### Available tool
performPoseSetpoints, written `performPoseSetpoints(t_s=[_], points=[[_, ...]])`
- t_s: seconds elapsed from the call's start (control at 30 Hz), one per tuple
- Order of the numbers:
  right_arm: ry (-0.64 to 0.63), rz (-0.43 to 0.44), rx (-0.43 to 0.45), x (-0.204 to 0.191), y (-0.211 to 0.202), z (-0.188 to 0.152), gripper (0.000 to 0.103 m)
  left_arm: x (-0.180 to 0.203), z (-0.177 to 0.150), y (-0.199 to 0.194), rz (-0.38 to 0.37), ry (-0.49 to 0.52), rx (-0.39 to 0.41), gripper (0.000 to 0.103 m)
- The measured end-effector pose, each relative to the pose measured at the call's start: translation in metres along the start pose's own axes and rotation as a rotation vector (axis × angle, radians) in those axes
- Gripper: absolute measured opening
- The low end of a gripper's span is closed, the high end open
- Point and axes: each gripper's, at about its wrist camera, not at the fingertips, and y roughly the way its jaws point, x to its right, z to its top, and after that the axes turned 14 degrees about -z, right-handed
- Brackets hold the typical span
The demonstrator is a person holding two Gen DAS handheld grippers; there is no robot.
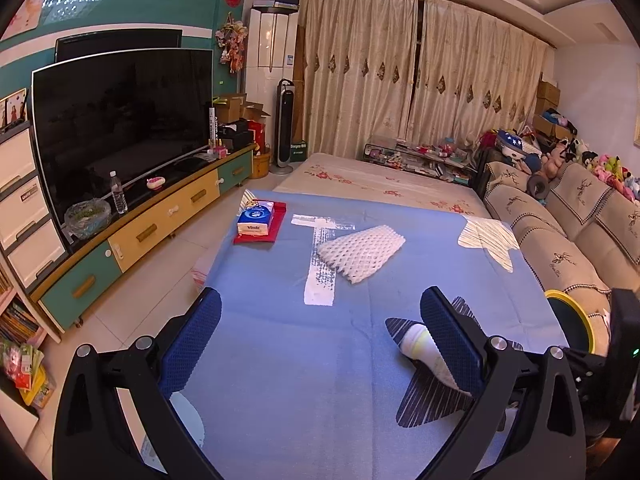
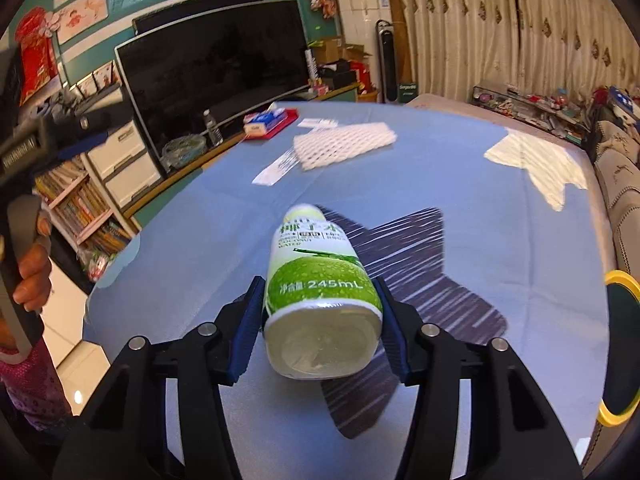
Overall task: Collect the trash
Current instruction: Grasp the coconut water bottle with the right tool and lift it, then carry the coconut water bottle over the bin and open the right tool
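Table edges: the blue-covered table [image 1: 280,340] ends on its left at a tiled floor strip beside the TV cabinet [image 1: 132,236]; its right edge runs along the sofa [image 1: 568,236].
Open room: the cloth's middle lies bare between the foam net sleeve [image 1: 360,252] and the near edge; a tissue pack [image 1: 256,218] on a red tray sits near the far left corner, well apart from both grippers.
Bin: a dark bin with a yellow rim [image 2: 620,344] stands just off the table's right edge.
Bottle: a coconut water bottle [image 2: 316,284], white with a green label reading 245mL, cap pointing away, base toward the camera, over a striped print on the cloth.
Right gripper [image 2: 320,324]: its 2 blue pads sit against the bottle's sides near the base, gripping it.
Left gripper [image 1: 320,344]: fingers spread wide, nothing between them; the bottle's white end shows behind its right finger.
Person: a hand [image 2: 32,268] holds the left gripper's handle.
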Motion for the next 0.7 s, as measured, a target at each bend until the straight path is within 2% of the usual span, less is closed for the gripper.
performPoseSetpoints(t_s=[0.43, 0.7], points=[[0.191, -0.12, 0.118, 0.081, -0.063, 0.002, 0.049, 0.025, -0.003, 0.01, -0.026, 0.043, -0.031, 0.098], [0.263, -0.193, 0.154, 0.12, -0.083, -0.001, 0.049, 0.042, -0.002, 0.017, -0.044, 0.078, -0.046, 0.098]])
